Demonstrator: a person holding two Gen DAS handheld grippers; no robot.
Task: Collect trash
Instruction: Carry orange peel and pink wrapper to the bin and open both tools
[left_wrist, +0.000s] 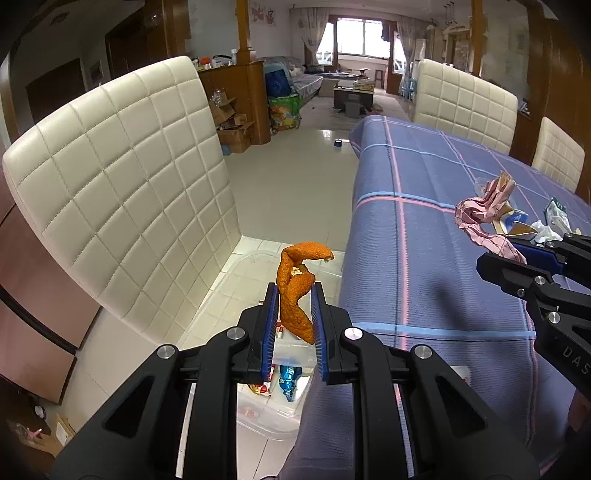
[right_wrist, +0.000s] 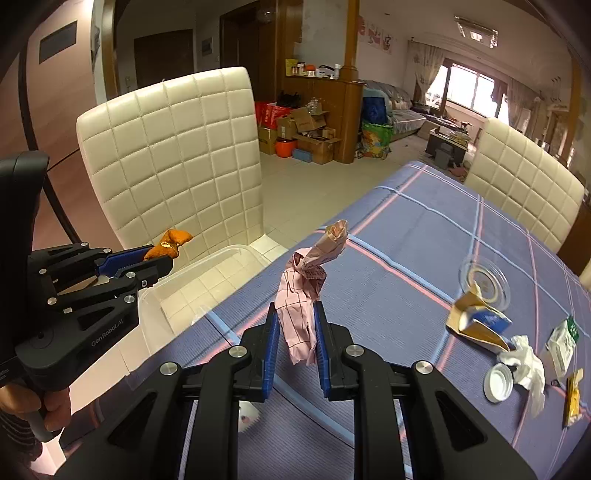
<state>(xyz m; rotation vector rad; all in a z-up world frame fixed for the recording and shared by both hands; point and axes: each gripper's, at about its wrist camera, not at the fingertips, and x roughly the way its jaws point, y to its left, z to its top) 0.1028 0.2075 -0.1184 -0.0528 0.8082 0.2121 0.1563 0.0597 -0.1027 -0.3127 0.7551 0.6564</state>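
Observation:
My left gripper is shut on a curled piece of orange peel, which it holds above a clear plastic bin on the floor beside the table. Several candy wrappers lie in that bin. My right gripper is shut on a crumpled pink checked paper, held over the near edge of the table. In the right wrist view the left gripper with the peel hangs over the bin's rim. In the left wrist view the right gripper carries the pink paper.
The table wears a blue and pink plaid cloth. On its right lie a torn cardboard box, a white tissue, a white lid, two small packets and a clear glass dish. A cream quilted chair stands behind the bin.

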